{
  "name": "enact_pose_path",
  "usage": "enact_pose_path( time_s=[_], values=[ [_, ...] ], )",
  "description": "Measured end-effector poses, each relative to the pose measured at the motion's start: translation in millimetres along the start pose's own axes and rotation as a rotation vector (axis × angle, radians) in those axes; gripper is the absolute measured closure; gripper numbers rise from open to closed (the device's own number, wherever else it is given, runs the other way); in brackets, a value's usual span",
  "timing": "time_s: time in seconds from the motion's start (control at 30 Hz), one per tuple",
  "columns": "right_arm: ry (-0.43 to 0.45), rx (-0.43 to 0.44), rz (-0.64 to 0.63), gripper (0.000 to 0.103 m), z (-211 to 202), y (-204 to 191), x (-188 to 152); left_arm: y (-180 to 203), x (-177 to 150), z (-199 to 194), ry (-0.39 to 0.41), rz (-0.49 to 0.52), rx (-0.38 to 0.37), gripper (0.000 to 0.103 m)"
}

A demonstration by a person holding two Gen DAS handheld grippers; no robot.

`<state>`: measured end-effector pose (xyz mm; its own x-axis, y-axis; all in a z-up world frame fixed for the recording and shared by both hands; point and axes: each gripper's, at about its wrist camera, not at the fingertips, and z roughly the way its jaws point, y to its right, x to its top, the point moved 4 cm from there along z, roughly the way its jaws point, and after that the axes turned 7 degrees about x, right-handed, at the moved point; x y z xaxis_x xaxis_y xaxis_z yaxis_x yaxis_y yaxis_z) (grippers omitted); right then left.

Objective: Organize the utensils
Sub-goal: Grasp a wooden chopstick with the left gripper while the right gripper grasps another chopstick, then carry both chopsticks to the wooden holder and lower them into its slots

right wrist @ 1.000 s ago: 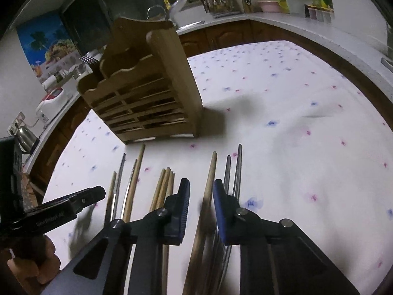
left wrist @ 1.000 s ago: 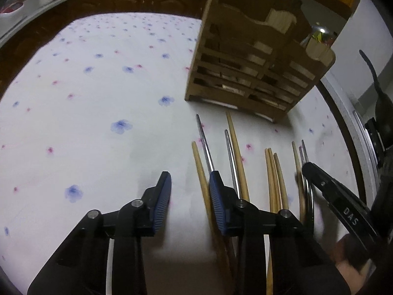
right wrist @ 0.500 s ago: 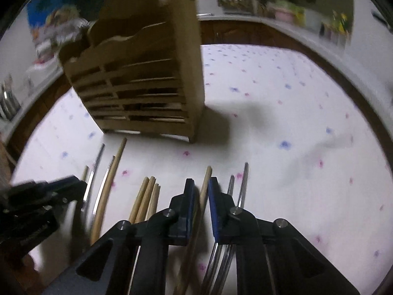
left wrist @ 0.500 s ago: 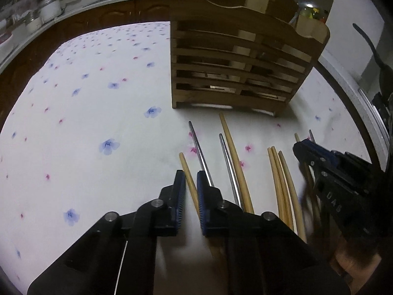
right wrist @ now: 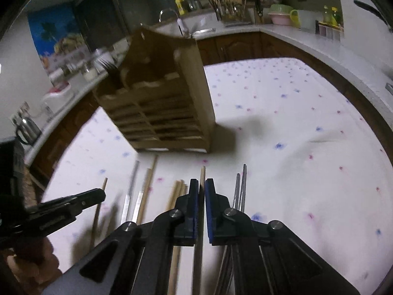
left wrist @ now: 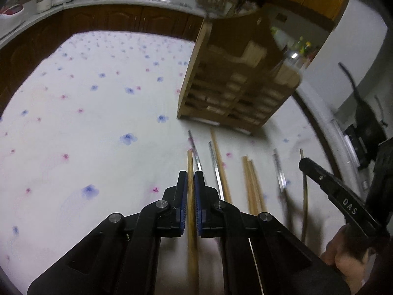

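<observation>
Plainly, each hand-held gripper was pinching one wooden chopstick. The left hand-held gripper [left wrist: 191,179], its jaws having just closed, was clamped on a wooden chopstick [left wrist: 189,162] at the left end of the row; the right hand-held gripper [right wrist: 202,186], likewise just closed, was clamped on another wooden chopstick [right wrist: 202,173]. The remaining wooden and metal chopsticks [left wrist: 249,179] were laid on the flowered cloth [left wrist: 98,123] over the counter, just in front of the wooden slatted holder [left wrist: 235,93]. The lift was judged best done slowly, with each stick kept clear of its neighbours, then turned upright over a compartment of the holder before the grip was eased.
</observation>
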<state>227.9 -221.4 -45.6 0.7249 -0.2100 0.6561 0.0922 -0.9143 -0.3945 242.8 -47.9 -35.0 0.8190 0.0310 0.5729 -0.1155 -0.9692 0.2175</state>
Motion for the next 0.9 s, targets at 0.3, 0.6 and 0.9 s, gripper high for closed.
enact_pose_path(
  time_s=[0.3, 0.6, 0.9],
  values=[
    [0.116, 0.077, -0.011, 0.098, -62.2, -24.5, 10.3, 2.0, 9.3, -76.0, 0.122, 0.002, -0.077, 0.098],
    [0.222, 0.107, -0.044, 0.098, -110.1, -41.3, 27.2, -0.7, 17.3, -126.1, 0.221, -0.013, -0.119, 0.098],
    [0.270, 0.118, -0.051, 0.098, -124.5, -44.6, 39.9, -4.3, 23.0, -145.1, 0.272, -0.022, -0.123, 0.098]
  ],
)
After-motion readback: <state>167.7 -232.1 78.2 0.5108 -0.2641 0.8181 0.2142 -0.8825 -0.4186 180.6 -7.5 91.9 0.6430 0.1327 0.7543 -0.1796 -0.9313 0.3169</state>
